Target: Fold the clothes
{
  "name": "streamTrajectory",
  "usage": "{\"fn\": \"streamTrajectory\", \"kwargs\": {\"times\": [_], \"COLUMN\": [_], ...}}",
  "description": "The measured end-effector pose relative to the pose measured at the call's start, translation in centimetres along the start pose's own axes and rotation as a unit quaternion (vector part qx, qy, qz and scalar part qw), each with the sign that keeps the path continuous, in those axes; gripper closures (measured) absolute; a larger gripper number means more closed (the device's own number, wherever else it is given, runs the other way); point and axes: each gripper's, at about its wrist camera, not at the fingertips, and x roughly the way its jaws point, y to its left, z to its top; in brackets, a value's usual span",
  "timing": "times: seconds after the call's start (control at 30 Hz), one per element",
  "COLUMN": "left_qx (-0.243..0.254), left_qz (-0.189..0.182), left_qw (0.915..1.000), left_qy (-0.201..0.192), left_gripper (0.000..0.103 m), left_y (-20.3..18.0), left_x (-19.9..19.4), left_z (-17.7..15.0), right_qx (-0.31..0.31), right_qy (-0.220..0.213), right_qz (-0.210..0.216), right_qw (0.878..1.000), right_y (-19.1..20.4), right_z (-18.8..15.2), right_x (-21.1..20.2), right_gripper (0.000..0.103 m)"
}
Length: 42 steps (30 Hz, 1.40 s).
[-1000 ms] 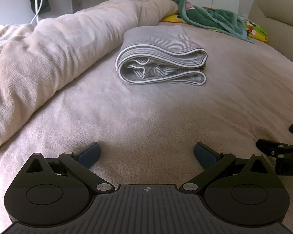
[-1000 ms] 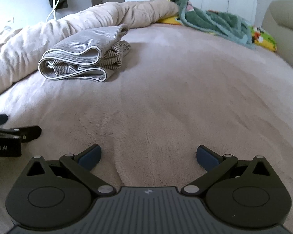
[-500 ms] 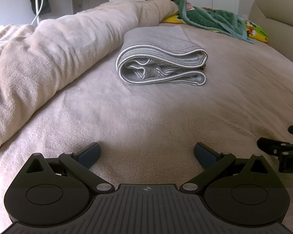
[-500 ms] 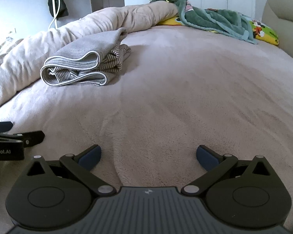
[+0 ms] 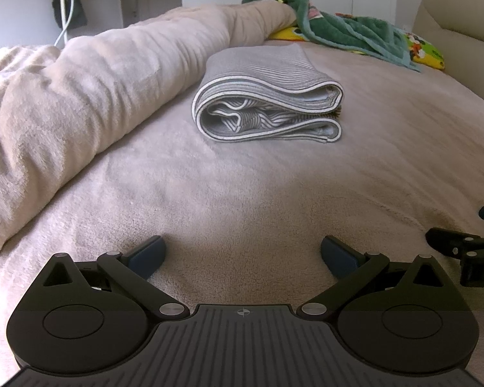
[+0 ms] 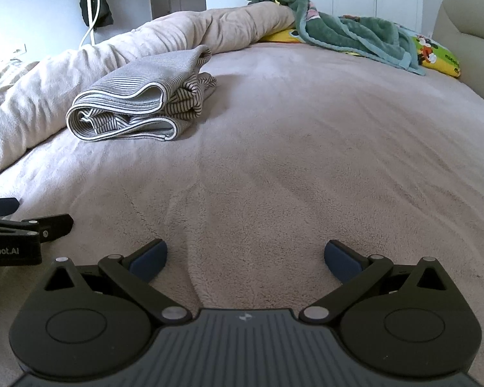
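On the body of your left hand-held gripper (image 5: 242,253), seen at the left edge of the right wrist view, the white lettering reads "nRobot.AI", its first letters cut off by the frame; on your right hand-held gripper (image 6: 246,254), at the right edge of the left wrist view, only a single "D" shows before the frame cuts it. Both have their blue-padded jaws spread wide apart with nothing between them, low over the beige bed (image 5: 274,193). The folded grey striped garment (image 5: 267,96) lies on the bed ahead of you, just beside the bunched beige duvet (image 5: 96,74), well apart from both tools. From the left it looks like a neat roll with white-edged layers; from the right, loose striped folds bulge out of its far side, and you cannot tell what kind of garment it is. At the head of the bed a green towel (image 6: 348,32) drapes over a yellow cartoon-print pillow (image 6: 435,54); its dark lettering is too small to read, and most of the pillow is hidden. A padded headboard (image 5: 461,38) is cut off at the right.
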Motion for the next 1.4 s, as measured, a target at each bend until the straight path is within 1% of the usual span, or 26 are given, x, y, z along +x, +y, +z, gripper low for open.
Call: {"fn": "streamTrajectory", "kwargs": {"times": [0.27, 0.77, 1.3, 1.4], "left_qx": [0.011, 0.011, -0.009, -0.004], "left_qz": [0.011, 0.012, -0.007, -0.002], "left_qw": [0.9999, 0.9999, 0.9999, 1.0], "left_qy": [0.0, 0.0, -0.001, -0.001], "left_gripper": [0.0, 0.0, 0.0, 0.0], "left_y": [-0.42, -0.36, 0.34, 0.08], "left_x": [0.0, 0.16, -0.06, -0.12], "left_z": [0.05, 0.11, 0.04, 0.02], "right_qx": [0.0, 0.001, 0.0, 0.0], "right_qy": [0.0, 0.0, 0.0, 0.0], "right_qz": [0.0, -0.001, 0.0, 0.0], "right_qw": [1.0, 1.0, 1.0, 1.0], "right_y": [0.1, 0.18, 0.09, 0.1], "right_z": [0.01, 0.02, 0.03, 0.04], "right_x": [0.03, 0.08, 0.07, 0.06], "right_gripper": [0.0, 0.0, 0.0, 0.0]}}
